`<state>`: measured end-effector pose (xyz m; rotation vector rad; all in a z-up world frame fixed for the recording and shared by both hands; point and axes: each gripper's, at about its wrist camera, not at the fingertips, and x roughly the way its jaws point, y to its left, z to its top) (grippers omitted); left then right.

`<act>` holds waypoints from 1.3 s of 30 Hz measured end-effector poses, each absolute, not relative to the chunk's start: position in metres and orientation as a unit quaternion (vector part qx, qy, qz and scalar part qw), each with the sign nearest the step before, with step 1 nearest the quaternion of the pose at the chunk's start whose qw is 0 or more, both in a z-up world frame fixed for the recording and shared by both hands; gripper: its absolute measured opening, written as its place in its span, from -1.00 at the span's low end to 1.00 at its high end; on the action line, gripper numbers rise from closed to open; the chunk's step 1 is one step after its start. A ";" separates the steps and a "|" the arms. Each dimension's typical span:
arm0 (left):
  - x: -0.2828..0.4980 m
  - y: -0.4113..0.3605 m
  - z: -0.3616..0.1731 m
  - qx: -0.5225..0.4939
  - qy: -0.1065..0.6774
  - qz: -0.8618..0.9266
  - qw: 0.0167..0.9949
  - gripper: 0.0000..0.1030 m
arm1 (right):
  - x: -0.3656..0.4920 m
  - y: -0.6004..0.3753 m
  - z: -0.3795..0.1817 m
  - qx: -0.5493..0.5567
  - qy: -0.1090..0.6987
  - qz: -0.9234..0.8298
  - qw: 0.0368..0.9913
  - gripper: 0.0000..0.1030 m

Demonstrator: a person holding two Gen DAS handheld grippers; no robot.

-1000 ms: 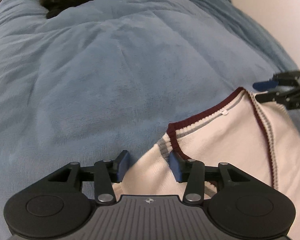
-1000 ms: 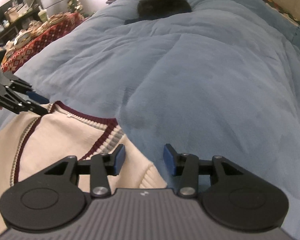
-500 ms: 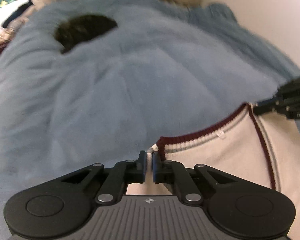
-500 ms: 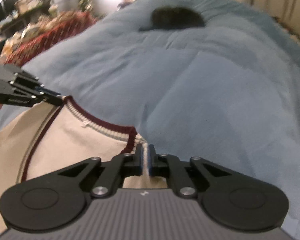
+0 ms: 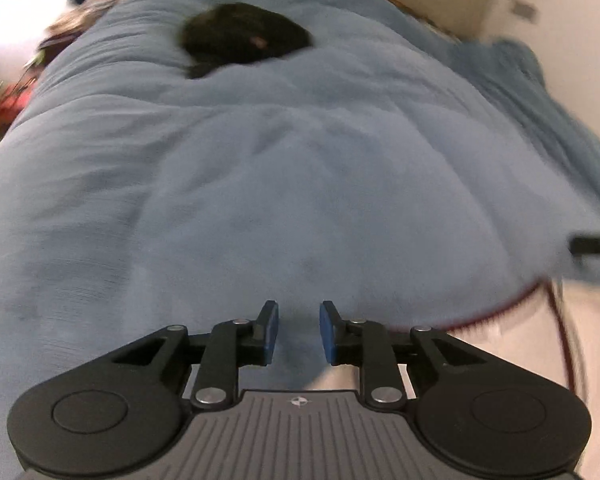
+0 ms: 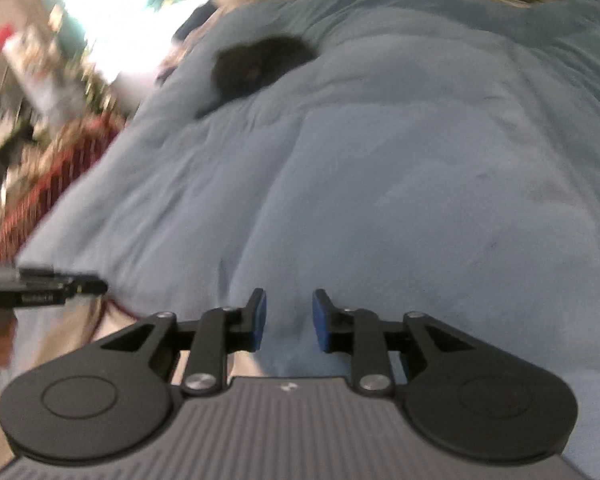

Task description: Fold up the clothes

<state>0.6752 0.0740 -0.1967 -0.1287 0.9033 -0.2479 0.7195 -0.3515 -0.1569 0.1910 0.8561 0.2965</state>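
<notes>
Knitwear, soft and floppy: cream sweater (image 5: 512,344) beside left gripper (image 5: 299,332); right gripper (image 6: 284,322) alike opening, nothing between. Best gripped at ribbed collar.

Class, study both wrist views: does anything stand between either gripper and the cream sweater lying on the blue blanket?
Nothing visible does. The left gripper and right gripper, jaws opening and empty, sit just above the cream sweater; only bare blue blanket surrounds it.

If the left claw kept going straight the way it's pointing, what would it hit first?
Most likely the blue blanket: the opening left claw, nothing between its jaws, points down at bare blanket. The cream sweater lies off to its right.
</notes>
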 end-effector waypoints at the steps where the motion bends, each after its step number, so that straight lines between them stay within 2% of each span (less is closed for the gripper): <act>1: 0.676 0.081 -0.192 -0.078 0.433 -0.115 0.891 -0.56 | 0.718 -0.357 -0.150 0.093 0.413 0.136 0.896 -0.46; 6: 0.653 0.104 -0.169 -0.126 0.431 -0.113 0.886 -0.55 | 0.685 -0.367 -0.135 0.063 0.438 0.131 0.887 -0.45; 8: 0.639 0.109 -0.170 -0.137 0.442 -0.112 0.879 -0.54 | 0.670 -0.365 -0.141 0.038 0.450 0.133 0.882 -0.34; 11: 0.619 0.110 -0.178 -0.126 0.459 -0.107 0.873 -0.46 | 0.659 -0.368 -0.153 0.026 0.462 0.127 0.877 -0.34; 12: 0.612 0.110 -0.182 -0.118 0.464 -0.104 0.872 -0.46 | 0.659 -0.368 -0.158 0.029 0.462 0.126 0.877 -0.39; 13: 0.604 0.109 -0.186 -0.112 0.470 -0.099 0.870 -0.46 | 0.660 -0.367 -0.162 0.021 0.462 0.124 0.878 -0.82; 14: 0.599 0.109 -0.189 -0.108 0.475 -0.095 0.868 -0.45 | 0.664 -0.362 -0.165 -0.001 0.463 0.119 0.878 -0.89; 16: 0.592 0.107 -0.196 -0.101 0.477 -0.089 0.868 -0.45 | 0.673 -0.350 -0.170 -0.043 0.458 0.101 0.882 -0.91; 17: 0.590 0.107 -0.196 -0.097 0.475 -0.084 0.870 -0.45 | 0.677 -0.347 -0.172 -0.054 0.455 0.090 0.885 -1.00; 23: 0.570 0.115 -0.183 -0.085 0.471 -0.070 0.875 -0.45 | 0.666 -0.374 -0.139 0.018 0.428 0.044 0.902 -0.93; 29: 0.519 0.129 -0.165 -0.109 0.476 -0.075 0.869 -0.45 | 0.559 -0.373 -0.106 0.048 0.436 0.075 0.895 -0.71; 30: 0.508 0.131 -0.164 -0.114 0.478 -0.070 0.868 -0.45 | 0.537 -0.370 -0.105 0.046 0.441 0.071 0.893 -0.70; 32: 0.485 0.136 -0.162 -0.125 0.482 -0.059 0.865 -0.45 | 0.499 -0.362 -0.109 0.041 0.450 0.060 0.890 -0.51; 33: 0.474 0.138 -0.162 -0.130 0.483 -0.051 0.864 -0.43 | 0.482 -0.358 -0.112 0.042 0.451 0.051 0.890 -0.49; 35: 0.457 0.140 -0.166 -0.134 0.490 -0.037 0.861 -0.34 | 0.459 -0.356 -0.119 0.062 0.453 0.033 0.889 -0.48; 39: 0.438 0.145 -0.177 -0.148 0.498 -0.018 0.854 -0.29 | 0.443 -0.357 -0.135 0.087 0.450 0.003 0.889 -0.48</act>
